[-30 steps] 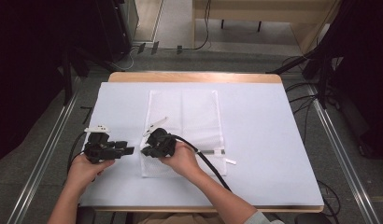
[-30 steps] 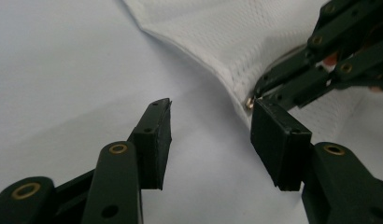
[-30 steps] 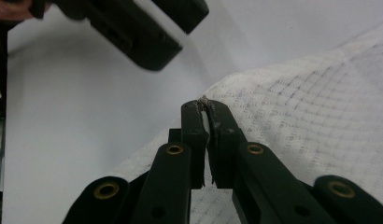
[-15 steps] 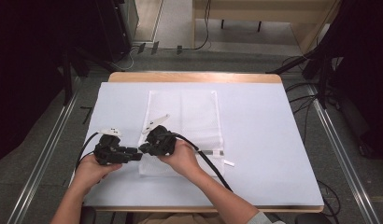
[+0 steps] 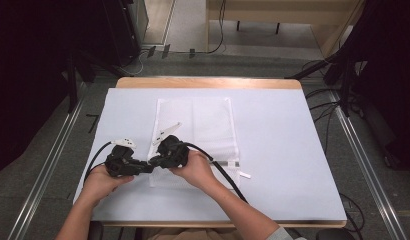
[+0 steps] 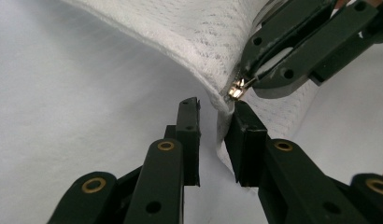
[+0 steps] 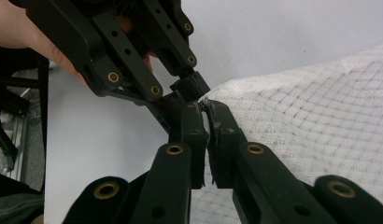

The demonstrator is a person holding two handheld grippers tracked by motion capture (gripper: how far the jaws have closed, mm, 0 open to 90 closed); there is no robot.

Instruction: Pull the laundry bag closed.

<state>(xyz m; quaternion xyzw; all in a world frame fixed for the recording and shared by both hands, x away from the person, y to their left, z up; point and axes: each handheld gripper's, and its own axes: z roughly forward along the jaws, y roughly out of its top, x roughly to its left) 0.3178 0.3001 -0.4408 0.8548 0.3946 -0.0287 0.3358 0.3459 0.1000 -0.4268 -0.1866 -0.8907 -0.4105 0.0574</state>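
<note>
White mesh bag (image 5: 205,132) flat on the white table cover (image 5: 283,150), centre of the high view, long side running up the frame, zipper pull (image 6: 236,89) at its lower left corner. Right gripper (image 5: 154,160) low and left of centre in that view, jaws pressed together on the bag's corner edge, lifting it off the cover; in the right gripper view (image 7: 207,122) mesh pinched between the two black pads, fabric sloping away to the right of the frame. Left gripper (image 5: 149,167) just left of it, tips almost meeting the right one's; in the left gripper view (image 6: 214,109) jaws part spread and just been closing, the bag's seam standing in the gap, right pad against the fabric, left pad clear of it, so no grip yet. Brass pull glinting just above the left gripper's tip, at the mouth of the right gripper in the upper right of that frame. Small white tag (image 5: 165,133) lying on the bag's upper left part. Black cable (image 5: 220,167) trailing down and right across the cover.
</note>
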